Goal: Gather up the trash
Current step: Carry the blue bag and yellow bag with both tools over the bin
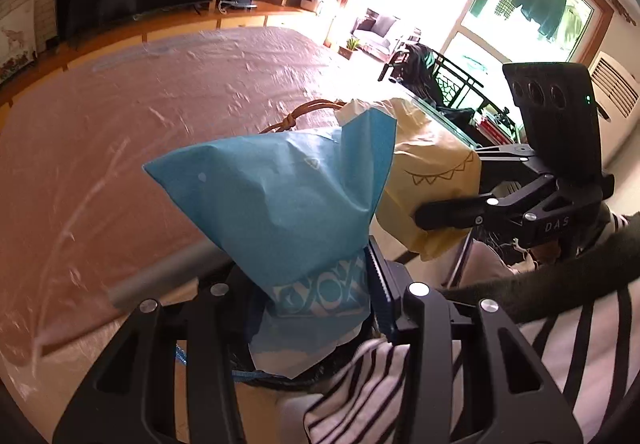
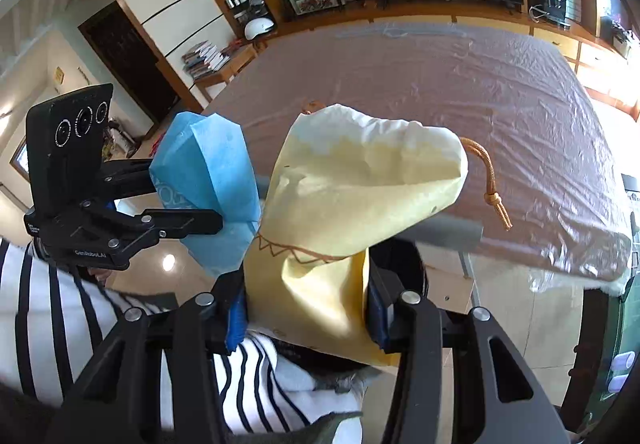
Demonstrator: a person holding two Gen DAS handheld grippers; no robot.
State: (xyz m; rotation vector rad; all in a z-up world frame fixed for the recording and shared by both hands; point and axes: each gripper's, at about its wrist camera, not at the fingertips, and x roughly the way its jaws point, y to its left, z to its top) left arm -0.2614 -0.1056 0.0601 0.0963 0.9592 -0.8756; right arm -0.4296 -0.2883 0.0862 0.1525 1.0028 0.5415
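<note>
Two bags (image 1: pixel 280 204) (image 2: pixel 360 188) side by side, table (image 2: pixel 460 92) behind.

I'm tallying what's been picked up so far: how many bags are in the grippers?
2. The blue bag is clamped in the left gripper; the yellow drawstring bag is clamped in the right gripper. No others visible, though some may be hidden.

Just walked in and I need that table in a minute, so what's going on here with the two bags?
A person in a striped top holds a gripper in each hand, off the near edge of the plastic-covered table. The left gripper is shut on a blue bag; the right gripper is shut on a yellow drawstring bag. Both bags are lifted clear of the table, side by side. No loose trash shows on the tabletop.
</note>
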